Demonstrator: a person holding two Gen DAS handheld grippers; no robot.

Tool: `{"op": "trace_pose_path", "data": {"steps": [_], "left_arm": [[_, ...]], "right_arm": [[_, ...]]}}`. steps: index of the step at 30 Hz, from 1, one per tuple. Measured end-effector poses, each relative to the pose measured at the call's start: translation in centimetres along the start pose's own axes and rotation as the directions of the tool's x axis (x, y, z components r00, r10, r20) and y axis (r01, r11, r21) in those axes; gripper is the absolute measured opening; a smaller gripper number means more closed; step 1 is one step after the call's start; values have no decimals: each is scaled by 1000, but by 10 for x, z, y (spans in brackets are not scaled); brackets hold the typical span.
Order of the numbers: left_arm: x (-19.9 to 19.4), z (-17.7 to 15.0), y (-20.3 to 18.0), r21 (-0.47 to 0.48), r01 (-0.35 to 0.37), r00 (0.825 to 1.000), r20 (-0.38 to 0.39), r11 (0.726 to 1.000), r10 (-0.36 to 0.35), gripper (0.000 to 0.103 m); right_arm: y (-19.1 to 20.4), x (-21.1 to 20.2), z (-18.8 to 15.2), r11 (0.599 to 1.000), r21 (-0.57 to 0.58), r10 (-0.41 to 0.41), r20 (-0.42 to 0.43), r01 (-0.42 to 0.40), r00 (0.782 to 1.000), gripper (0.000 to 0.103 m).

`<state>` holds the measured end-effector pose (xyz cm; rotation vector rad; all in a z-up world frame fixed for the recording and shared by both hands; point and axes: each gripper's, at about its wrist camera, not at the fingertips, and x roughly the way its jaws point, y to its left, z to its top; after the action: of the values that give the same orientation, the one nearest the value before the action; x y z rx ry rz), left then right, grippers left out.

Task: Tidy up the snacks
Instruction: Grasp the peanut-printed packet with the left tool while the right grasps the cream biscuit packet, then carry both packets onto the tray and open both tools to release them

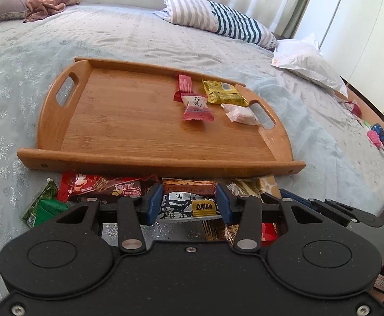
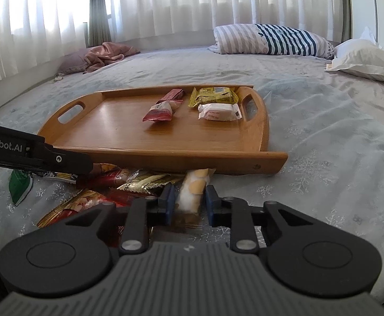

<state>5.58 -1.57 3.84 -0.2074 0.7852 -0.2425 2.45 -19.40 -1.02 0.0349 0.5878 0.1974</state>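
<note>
A wooden tray (image 1: 129, 129) (image 2: 129, 137) lies on the bed and holds several snacks: two red packets (image 1: 196, 109), a yellow packet (image 1: 225, 92) and a white packet (image 1: 240, 114). A pile of loose snack packets (image 1: 105, 188) lies in front of the tray's near rim. My left gripper (image 1: 189, 201) is open with its jaws on either side of a black-and-white packet with a yellow label (image 1: 184, 206). My right gripper (image 2: 189, 200) is open around a white and tan packet (image 2: 194, 189); its jaws stand apart from it.
A striped pillow (image 1: 218, 21) and a white pillow (image 1: 307, 63) lie at the far right of the bed. A pink blanket (image 1: 47, 2) lies at the far left. Small toys (image 1: 374, 134) lie at the bed's right edge. The left gripper's arm (image 2: 34, 155) crosses the right wrist view.
</note>
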Motion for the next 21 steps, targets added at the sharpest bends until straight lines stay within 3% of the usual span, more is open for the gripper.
{"op": "trace_pose_path", "data": {"steps": [7, 11, 12, 13, 17, 19, 21], "left_arm": [[6, -2, 2, 9, -2, 1000, -26, 1000, 3, 42], [20, -4, 14, -79, 32, 996, -74, 996, -38, 46], [22, -4, 15, -85, 33, 997, -74, 996, -39, 46], [23, -4, 15, -81, 31, 997, -71, 996, -37, 45], [21, -4, 10, -59, 20, 998, -60, 998, -24, 42], [18, -5, 8, -36, 26, 998, -54, 999, -28, 42], [13, -5, 4, -12, 32, 999, -42, 999, -32, 42]], "right_arm": [[-3, -2, 1, 1000, 21, -4, -3, 4, 1000, 26], [-4, -3, 1, 1000, 28, -11, -1, 11, 1000, 27], [-5, -4, 1, 999, 31, -11, 0, 11, 1000, 29], [-5, -4, 1, 999, 36, -9, 4, 9, 1000, 42], [-12, -4, 1, 996, 83, 13, 12, -14, 1000, 44], [-12, -1, 1, 997, 71, 13, 4, -14, 1000, 27], [-11, 3, -2, 998, 64, 14, -1, -14, 1000, 25]]}}
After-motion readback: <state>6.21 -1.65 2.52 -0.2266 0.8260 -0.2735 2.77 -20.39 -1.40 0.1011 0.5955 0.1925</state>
